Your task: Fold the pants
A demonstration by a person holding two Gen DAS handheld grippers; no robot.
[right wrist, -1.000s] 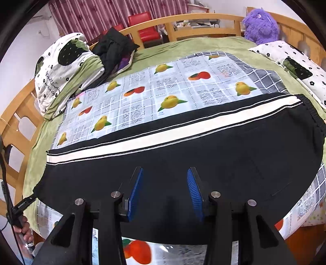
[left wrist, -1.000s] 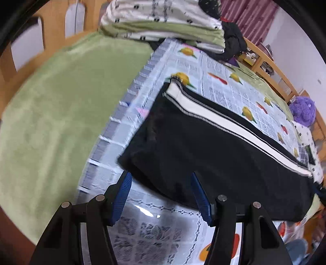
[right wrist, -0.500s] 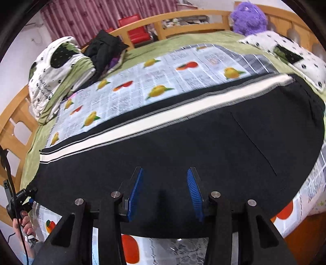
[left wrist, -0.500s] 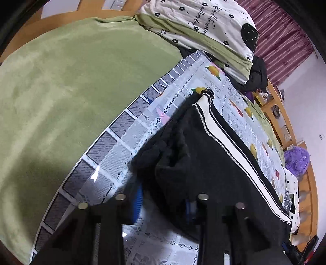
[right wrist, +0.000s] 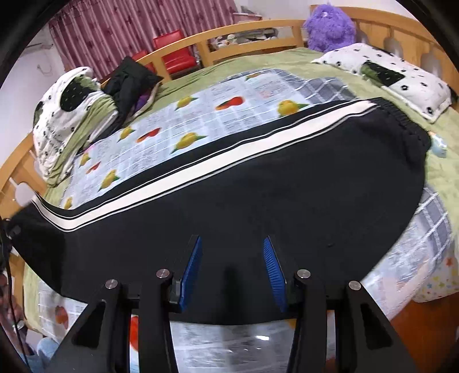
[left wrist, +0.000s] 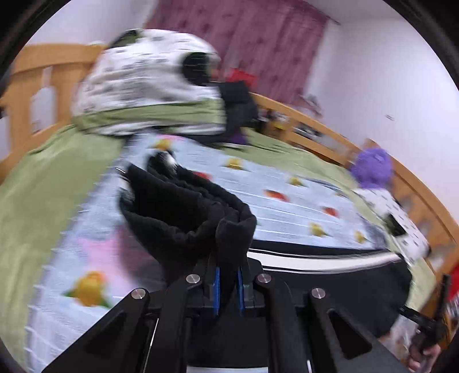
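Observation:
Black pants (right wrist: 258,189) with a white side stripe lie folded lengthwise across a fruit-print sheet (right wrist: 200,114) on the bed. My left gripper (left wrist: 228,275) is shut on the leg cuff end of the pants (left wrist: 178,212), which hangs bunched and lifted off the sheet. In the right wrist view that same end rises at the far left. My right gripper (right wrist: 232,258) hovers over the middle of the pants near their front edge. Its blue pads (right wrist: 192,266) stand apart with only flat fabric below them.
A rolled white-and-green duvet (right wrist: 71,120) and a dark garment pile (right wrist: 129,80) sit at the far left of the bed. A spotted pillow (right wrist: 387,77) and purple plush toy (right wrist: 330,25) lie at the right end. Wooden rails (right wrist: 243,43) ring the bed. A hand (left wrist: 424,353) shows at lower right.
My left gripper closed on the pants' leg end and lifted it up off the sheet, swinging toward the waistband side. My right gripper drifted a little along the pants, staying open.

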